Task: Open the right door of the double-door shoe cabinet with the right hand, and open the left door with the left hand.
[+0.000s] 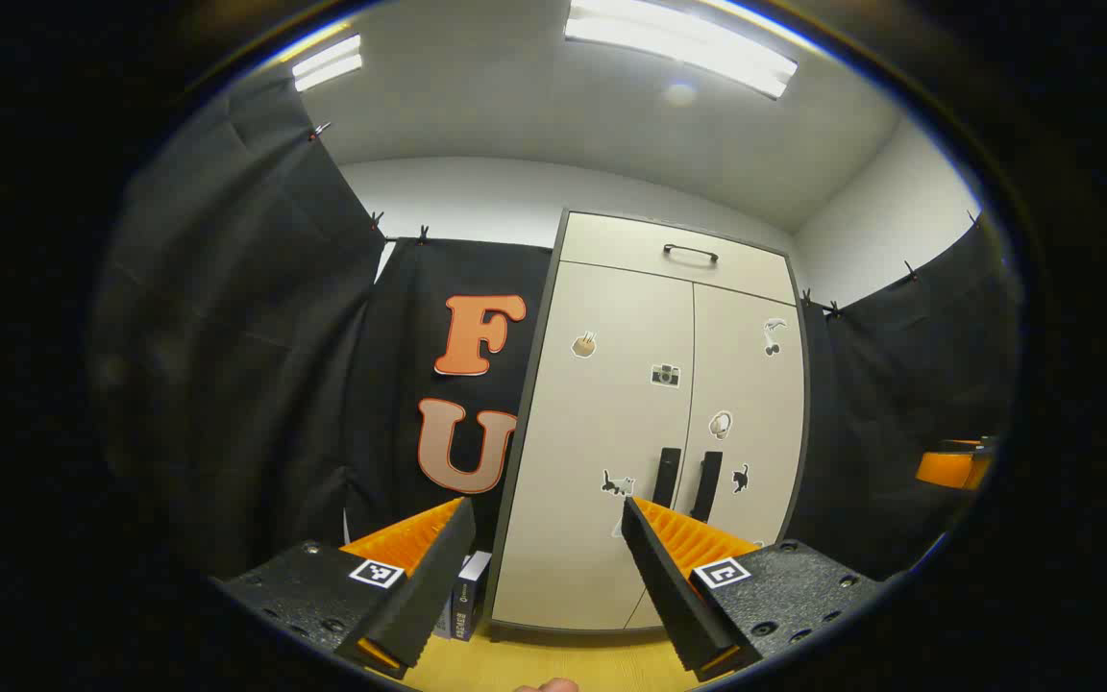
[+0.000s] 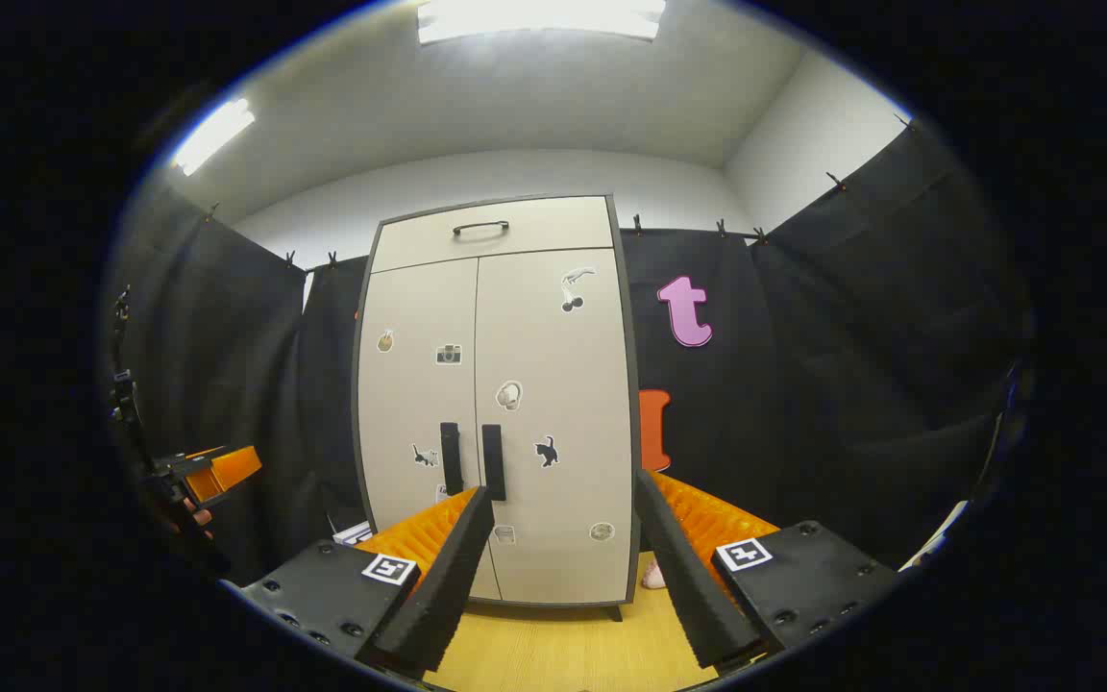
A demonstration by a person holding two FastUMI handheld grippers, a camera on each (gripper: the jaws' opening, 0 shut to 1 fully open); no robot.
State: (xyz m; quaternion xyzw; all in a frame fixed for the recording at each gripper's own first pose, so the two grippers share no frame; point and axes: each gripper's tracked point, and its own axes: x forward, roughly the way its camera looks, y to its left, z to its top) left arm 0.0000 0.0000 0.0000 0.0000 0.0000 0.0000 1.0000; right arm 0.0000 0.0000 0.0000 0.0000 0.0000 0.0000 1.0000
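A beige double-door shoe cabinet [image 1: 611,432] [image 2: 534,384] stands ahead, both doors closed, with stickers on them. Two dark vertical handles sit side by side at the middle seam: the left door's handle [image 1: 667,477] [image 2: 451,457] and the right door's handle [image 1: 706,485] [image 2: 493,461]. My left gripper [image 1: 544,524] is open, some way short of the cabinet, with nothing between its fingers. My right gripper [image 2: 563,505] is also open and empty, at a similar distance. The left gripper [image 2: 217,471] and the hand holding it show at the left edge of the right gripper view.
A drawer with a dark handle [image 1: 690,253] [image 2: 479,228] tops the cabinet. Small boxes [image 1: 465,601] lean on the floor by the cabinet's left foot. The floor [image 2: 553,649] is yellow wood. Black cloth walls close in on both sides.
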